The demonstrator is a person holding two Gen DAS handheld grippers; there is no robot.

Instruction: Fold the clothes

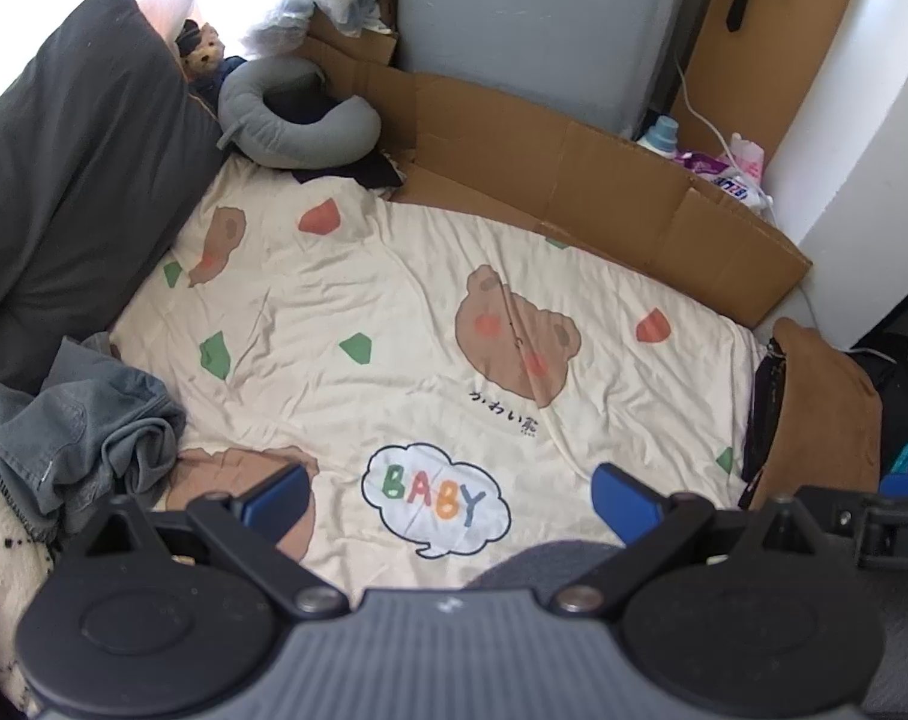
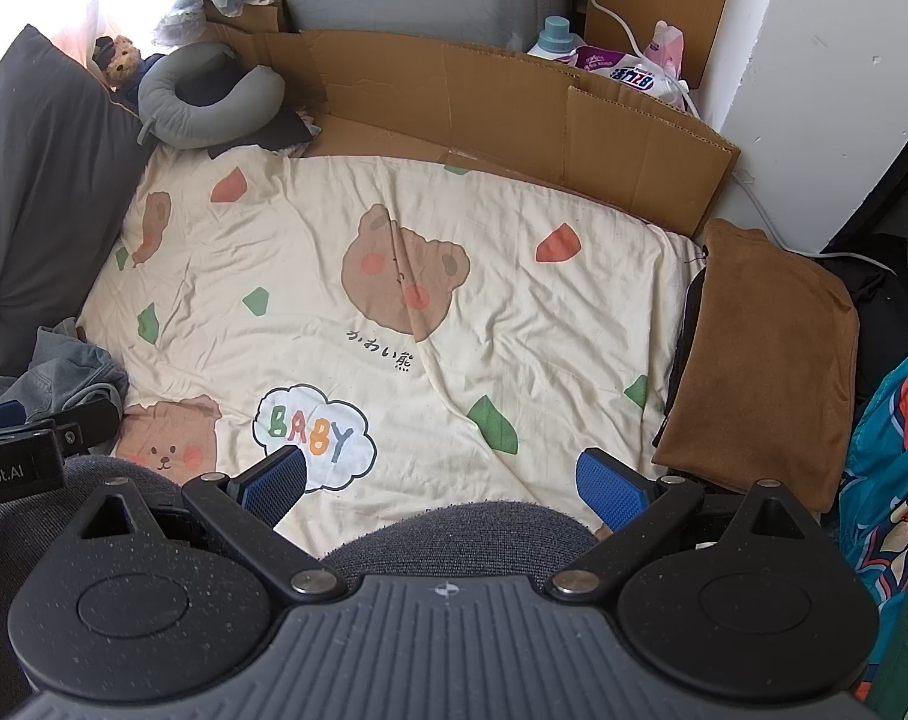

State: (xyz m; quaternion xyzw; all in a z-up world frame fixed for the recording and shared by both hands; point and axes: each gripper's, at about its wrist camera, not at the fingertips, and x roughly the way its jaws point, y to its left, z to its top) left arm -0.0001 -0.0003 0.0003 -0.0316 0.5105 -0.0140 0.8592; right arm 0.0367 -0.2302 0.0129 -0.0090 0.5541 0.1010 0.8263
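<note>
At the far left, against the dark grey pillow (image 1: 75, 138), we see the crumpled blue-grey denim garment (image 1: 87, 420) heaped on the edge of the cream bear-print bedsheet (image 1: 393, 300); this looks like the next piece to fold. We judge it soft but fairly heavy and thick for cloth, not slippery, not fragile, with bunched layers that will drag rather than slide. We cannot make out a waistband or hem for certain in the heap, so we would take hold at a stitched edge near the top of the pile and lift it to let it hang open before laying it flat.

Our left gripper (image 1: 450, 498) hovers above the "BABY" speech-bubble print (image 1: 435, 504), jaws spread wide, holding nothing. Our right gripper (image 2: 444, 480) hangs just beside it over the same sheet, likewise wide apart and empty.

Behind the sheet stands a flattened brown cardboard wall (image 2: 514, 108); it holds nothing that we can see, and a white detergent bottle with a teal cap (image 2: 553, 39) and a purple-and-white refill pouch (image 2: 628, 69) stand behind it.

At the far right a brown folded garment (image 2: 766, 360) lies flat on a dark folded piece beneath it, apparently already done.
</note>
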